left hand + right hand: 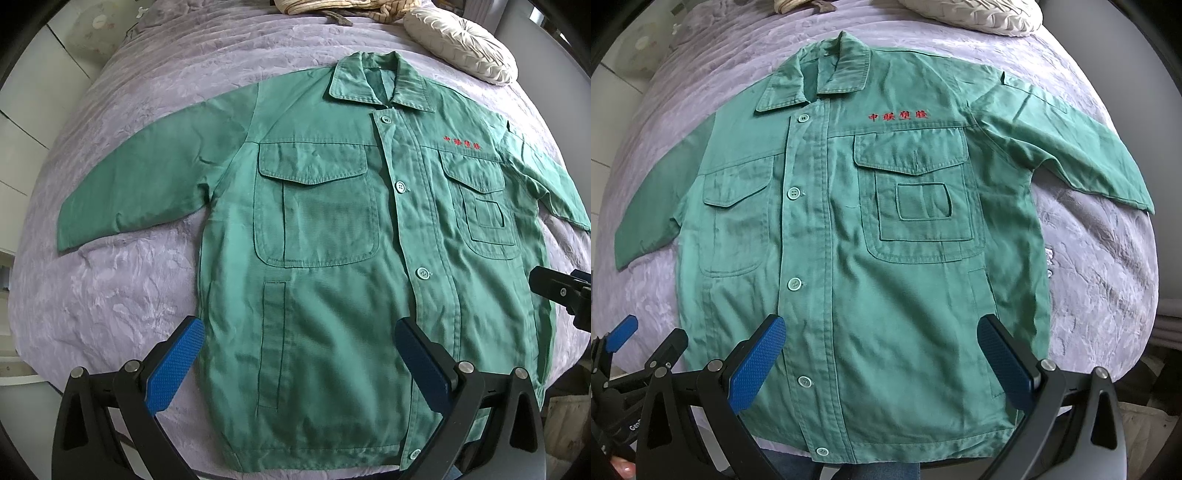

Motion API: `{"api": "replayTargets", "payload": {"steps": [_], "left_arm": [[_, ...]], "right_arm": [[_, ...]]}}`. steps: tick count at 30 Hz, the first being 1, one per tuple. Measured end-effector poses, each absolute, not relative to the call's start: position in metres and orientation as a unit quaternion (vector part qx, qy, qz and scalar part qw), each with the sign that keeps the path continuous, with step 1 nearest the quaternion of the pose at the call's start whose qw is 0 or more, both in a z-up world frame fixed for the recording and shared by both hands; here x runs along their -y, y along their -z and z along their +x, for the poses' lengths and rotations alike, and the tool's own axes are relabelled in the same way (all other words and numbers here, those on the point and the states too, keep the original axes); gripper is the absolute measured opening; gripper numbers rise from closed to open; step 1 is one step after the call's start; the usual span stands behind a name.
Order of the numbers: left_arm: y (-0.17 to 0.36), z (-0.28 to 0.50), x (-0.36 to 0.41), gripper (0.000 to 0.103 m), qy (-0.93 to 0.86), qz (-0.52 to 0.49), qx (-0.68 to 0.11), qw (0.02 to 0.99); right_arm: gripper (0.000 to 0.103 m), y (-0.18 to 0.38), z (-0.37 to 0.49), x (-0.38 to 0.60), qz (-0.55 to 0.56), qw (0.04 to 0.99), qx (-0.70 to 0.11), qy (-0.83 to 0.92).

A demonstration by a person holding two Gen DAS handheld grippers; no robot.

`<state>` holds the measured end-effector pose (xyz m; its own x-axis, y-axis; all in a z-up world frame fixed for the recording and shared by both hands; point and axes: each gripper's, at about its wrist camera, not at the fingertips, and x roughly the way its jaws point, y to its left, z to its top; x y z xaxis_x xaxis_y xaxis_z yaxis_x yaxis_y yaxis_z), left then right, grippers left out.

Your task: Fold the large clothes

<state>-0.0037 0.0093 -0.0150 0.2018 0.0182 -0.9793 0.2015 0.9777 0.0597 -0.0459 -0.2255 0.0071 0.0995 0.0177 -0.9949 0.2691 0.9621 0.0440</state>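
A green work jacket (325,236) lies flat and buttoned on a lilac bedspread (122,295), front up, collar at the far end, both sleeves spread sideways. Red embroidered characters (898,116) sit above its right chest pocket. My left gripper (299,332) hovers open above the lower left part of the jacket, its blue pads wide apart with nothing between them. My right gripper (881,328) hangs open over the lower right half near the hem (923,448), also empty. The left gripper (624,334) shows at the left edge of the right wrist view.
A cream ruffled cushion (458,48) lies beyond the collar at the head of the bed. Striped and beige fabric (332,7) is piled at the far edge. White cabinets (33,110) stand left of the bed. A fingertip (622,469) shows at the bottom left.
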Motion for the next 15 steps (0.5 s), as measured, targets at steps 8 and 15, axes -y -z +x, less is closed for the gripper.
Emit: {"api": "replayTargets", "payload": {"steps": [8,15], "left_arm": [[0.0141,-0.0062,-0.0121,0.103,0.060,0.088,-0.628,0.771],[0.0119,-0.0068,-0.0150,0.103,0.057,0.088,-0.629,0.771]], "right_arm": [[0.103,-0.0106,-0.0465,0.2245,0.108,0.738,-0.661,0.087],[0.103,-0.0117,-0.0466,0.2223,0.108,0.740,-0.659,0.084]]}}
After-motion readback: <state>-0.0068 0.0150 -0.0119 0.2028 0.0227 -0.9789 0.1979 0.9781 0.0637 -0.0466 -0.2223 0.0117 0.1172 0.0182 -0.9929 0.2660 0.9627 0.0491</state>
